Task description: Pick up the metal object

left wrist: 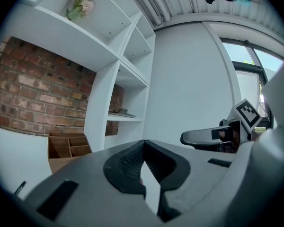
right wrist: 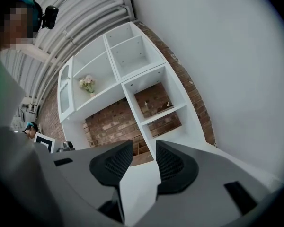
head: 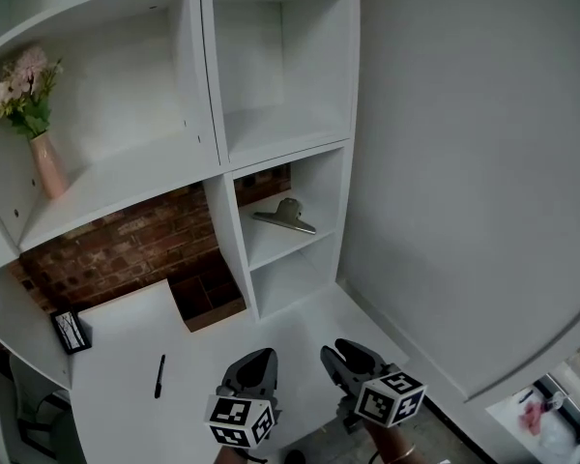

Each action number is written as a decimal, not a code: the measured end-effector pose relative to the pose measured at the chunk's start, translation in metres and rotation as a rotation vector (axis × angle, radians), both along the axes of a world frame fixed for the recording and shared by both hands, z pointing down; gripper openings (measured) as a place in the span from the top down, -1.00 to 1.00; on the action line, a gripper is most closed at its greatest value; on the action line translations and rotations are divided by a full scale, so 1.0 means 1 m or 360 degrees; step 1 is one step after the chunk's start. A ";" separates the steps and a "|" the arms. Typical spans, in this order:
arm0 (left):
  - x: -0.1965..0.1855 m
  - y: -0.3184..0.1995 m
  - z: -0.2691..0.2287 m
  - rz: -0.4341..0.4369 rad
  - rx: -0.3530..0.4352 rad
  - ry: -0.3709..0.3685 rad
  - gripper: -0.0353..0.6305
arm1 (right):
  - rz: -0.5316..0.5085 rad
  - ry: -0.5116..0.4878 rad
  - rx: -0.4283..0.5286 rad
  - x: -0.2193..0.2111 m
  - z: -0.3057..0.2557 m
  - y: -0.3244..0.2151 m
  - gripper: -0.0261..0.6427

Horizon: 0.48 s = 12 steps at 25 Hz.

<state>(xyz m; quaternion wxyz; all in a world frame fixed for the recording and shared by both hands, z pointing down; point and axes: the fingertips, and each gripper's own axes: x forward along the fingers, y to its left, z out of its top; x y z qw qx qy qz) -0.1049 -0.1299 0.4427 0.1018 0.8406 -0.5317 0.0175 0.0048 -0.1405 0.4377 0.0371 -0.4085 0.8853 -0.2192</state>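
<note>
The metal object [head: 285, 217] is a grey clip-like piece lying on the middle shelf of the narrow lower-right column of the white shelf unit [head: 213, 114]. It also shows small and far off in the left gripper view [left wrist: 119, 112] and in the right gripper view [right wrist: 166, 105]. Both grippers hover low over the white desk [head: 126, 356], well short of the shelf. My left gripper [head: 263, 356] [left wrist: 144, 143] has its tips touching with nothing in them. On my right gripper [head: 340, 348] [right wrist: 144, 145] a clear gap separates the pads, and nothing is between them.
A black pen [head: 159, 375] lies on the desk to the left of the grippers. A wooden organiser [head: 211, 300] sits against the brick wall under the shelves. A pink vase of flowers [head: 41, 158] stands on the upper left shelf. A plain white wall [head: 464, 162] closes the right side.
</note>
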 end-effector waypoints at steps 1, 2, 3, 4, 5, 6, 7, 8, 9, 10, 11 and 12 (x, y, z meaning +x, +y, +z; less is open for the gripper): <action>0.000 -0.006 0.000 0.0011 0.0000 0.0002 0.87 | 0.0001 -0.0018 -0.0015 -0.003 0.001 -0.006 0.51; -0.001 -0.012 0.000 0.0020 0.0002 0.0005 0.87 | -0.0001 -0.0036 -0.0031 -0.005 0.001 -0.012 0.48; -0.002 -0.018 -0.001 0.0029 0.0003 0.0009 0.87 | -0.0003 -0.0050 -0.0045 -0.008 0.002 -0.017 0.47; -0.003 -0.023 -0.001 0.0038 0.0003 0.0013 0.87 | -0.0005 -0.0061 -0.0058 -0.011 0.002 -0.022 0.46; -0.004 -0.027 -0.001 0.0048 0.0003 0.0016 0.87 | -0.0005 -0.0069 -0.0068 -0.013 0.003 -0.026 0.46; -0.006 -0.030 -0.002 0.0057 0.0004 0.0018 0.87 | -0.0001 -0.0076 -0.0075 -0.016 0.003 -0.031 0.46; -0.007 -0.034 -0.002 0.0065 0.0006 0.0021 0.87 | 0.0005 -0.0086 -0.0080 -0.017 0.002 -0.036 0.46; -0.008 -0.038 -0.003 0.0071 0.0010 0.0024 0.87 | 0.0011 -0.0101 -0.0085 -0.018 0.001 -0.041 0.46; -0.009 -0.042 -0.004 0.0075 0.0013 0.0028 0.87 | 0.0015 -0.0122 -0.0090 -0.019 -0.001 -0.047 0.46; -0.009 -0.045 -0.005 0.0079 0.0015 0.0032 0.87 | 0.0017 -0.0142 -0.0093 -0.019 -0.004 -0.053 0.45; -0.008 -0.050 -0.005 0.0083 0.0017 0.0035 0.87 | 0.0018 -0.0156 -0.0094 -0.019 -0.006 -0.059 0.44; -0.007 -0.054 -0.006 0.0087 0.0019 0.0036 0.87 | 0.0019 -0.0163 -0.0093 -0.018 -0.008 -0.065 0.42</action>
